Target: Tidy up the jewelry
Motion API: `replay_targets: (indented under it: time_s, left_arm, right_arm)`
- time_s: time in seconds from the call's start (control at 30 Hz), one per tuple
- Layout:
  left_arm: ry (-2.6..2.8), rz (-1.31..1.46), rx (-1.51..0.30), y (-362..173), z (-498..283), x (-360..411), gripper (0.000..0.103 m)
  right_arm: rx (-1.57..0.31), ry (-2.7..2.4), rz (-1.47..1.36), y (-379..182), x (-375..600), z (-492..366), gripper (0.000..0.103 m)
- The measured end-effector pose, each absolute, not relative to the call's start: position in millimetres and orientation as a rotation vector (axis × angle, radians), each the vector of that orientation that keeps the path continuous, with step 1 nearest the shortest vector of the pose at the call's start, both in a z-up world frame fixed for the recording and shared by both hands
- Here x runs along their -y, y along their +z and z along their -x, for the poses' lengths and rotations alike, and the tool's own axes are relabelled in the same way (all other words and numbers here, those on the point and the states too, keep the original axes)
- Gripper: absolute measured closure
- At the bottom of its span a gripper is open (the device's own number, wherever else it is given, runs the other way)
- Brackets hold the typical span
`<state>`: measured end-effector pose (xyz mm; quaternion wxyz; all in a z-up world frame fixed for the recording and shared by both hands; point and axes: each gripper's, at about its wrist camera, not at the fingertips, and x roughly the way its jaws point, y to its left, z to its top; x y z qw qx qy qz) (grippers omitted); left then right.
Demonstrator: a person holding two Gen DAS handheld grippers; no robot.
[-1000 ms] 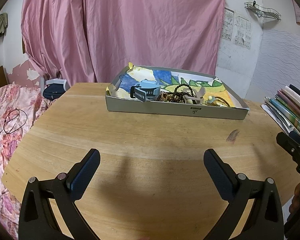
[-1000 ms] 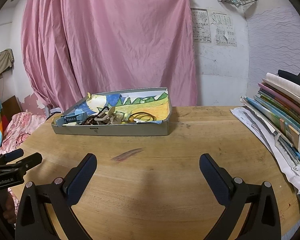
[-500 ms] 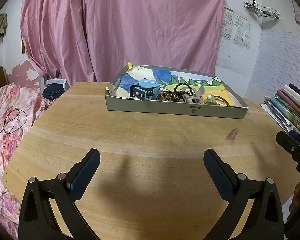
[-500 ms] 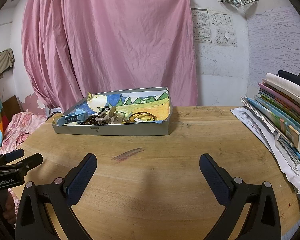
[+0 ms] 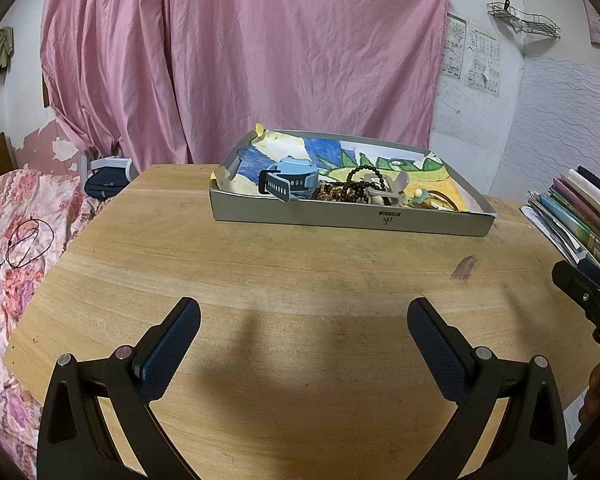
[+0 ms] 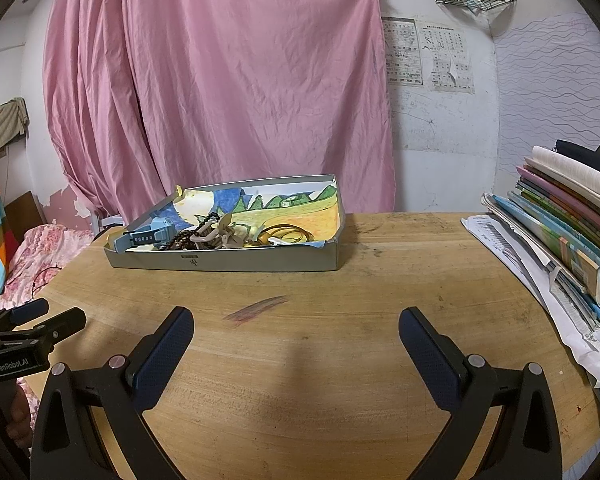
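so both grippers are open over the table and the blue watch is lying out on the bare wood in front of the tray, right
Not quite. The blue watch is not on the bare wood; it lies inside the tray, at its left end beside the dark bead bracelet, as the left wrist view shows. The left gripper and right gripper are indeed open over the table.

A shallow grey tray, lined with a colourful drawing, lies flat on the far part of the wooden surface. Inside it, near the front wall, the jewelry is piled together: a light blue watch on the left side, dark bead strings in the middle, and beige pieces beside thin golden rings.
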<state>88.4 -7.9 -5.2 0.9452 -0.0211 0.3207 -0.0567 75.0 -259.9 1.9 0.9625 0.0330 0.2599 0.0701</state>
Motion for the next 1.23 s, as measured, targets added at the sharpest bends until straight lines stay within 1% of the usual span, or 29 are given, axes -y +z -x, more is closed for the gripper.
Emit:
replay_targets:
  time_s: [1.23]
  left_arm:
    - [-0.14, 0.038, -0.677, -10.4, -88.1, 9.2, 0.002]
  right_arm:
    - [-0.537, 0.145, -0.067, -2.1, 255.7, -73.8, 0.0]
